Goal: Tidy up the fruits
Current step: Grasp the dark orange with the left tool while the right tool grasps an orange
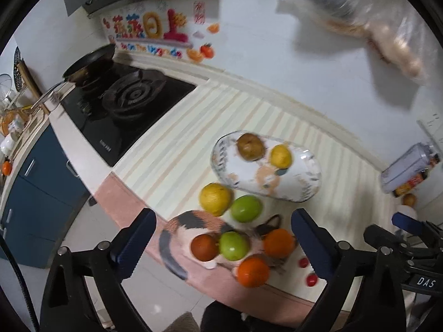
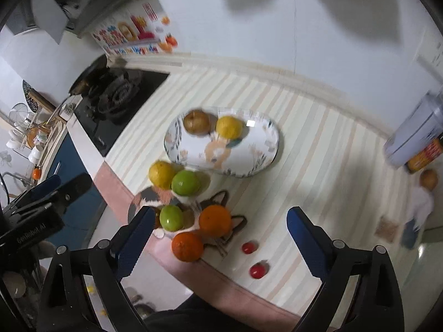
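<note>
Left wrist view looks down on the striped counter (image 1: 318,138), where the oval plate (image 1: 293,188) carries a brown fruit (image 1: 250,146) and a yellow one (image 1: 281,155). Nearer, oranges (image 1: 253,272) and green fruits (image 1: 246,208) crowd a cat-shaped mat (image 1: 177,229). Left gripper (image 1: 223,246) and right gripper (image 2: 221,243) both gape wide, holding nothing.

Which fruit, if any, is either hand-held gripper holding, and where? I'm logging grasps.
Nothing is held. The left hand-held gripper and right hand-held gripper are both open above the fruits, gripping none.
</note>
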`<state>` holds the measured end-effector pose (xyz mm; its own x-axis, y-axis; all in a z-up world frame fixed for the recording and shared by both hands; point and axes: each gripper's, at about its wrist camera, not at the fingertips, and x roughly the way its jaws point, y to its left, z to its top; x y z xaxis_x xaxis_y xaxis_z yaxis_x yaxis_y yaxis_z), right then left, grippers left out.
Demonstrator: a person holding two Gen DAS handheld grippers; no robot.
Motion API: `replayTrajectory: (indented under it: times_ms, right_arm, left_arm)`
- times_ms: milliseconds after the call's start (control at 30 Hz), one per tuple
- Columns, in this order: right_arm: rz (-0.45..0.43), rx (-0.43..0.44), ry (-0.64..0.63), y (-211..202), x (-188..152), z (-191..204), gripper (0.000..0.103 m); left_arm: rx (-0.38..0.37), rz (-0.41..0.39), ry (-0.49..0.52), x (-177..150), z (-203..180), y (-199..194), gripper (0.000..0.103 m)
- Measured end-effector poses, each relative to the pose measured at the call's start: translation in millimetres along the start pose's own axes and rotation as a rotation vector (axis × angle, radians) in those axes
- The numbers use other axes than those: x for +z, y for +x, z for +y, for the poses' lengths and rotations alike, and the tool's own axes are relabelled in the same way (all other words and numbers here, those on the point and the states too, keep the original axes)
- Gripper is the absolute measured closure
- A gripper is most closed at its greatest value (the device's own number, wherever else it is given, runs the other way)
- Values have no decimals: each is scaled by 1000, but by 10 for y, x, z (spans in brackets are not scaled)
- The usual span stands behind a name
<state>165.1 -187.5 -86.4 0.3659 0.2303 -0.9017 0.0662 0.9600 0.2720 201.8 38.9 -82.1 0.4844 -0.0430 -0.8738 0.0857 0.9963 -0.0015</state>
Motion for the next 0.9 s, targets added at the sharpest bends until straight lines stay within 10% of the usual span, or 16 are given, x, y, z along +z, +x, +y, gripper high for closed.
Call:
replayTrajectory:
  times_ms: [333,533,800,900]
  right_arm:
    - [267,75,157,1436,-191,-262,11]
    - [366,97,261,2010,-296,-377,18]
    - [413,125,310,2328,-337,-348,18]
    - [424,125,301,2403,-320,-279,30]
  left_arm:
    - [61,256,-66,-279,465,1001,3]
    - [-111,468,-324,-490,817,1636,6]
    - [-216,614,-495,-707,854,2137,20]
    - [-225,596,-492,-719,803,2133,48]
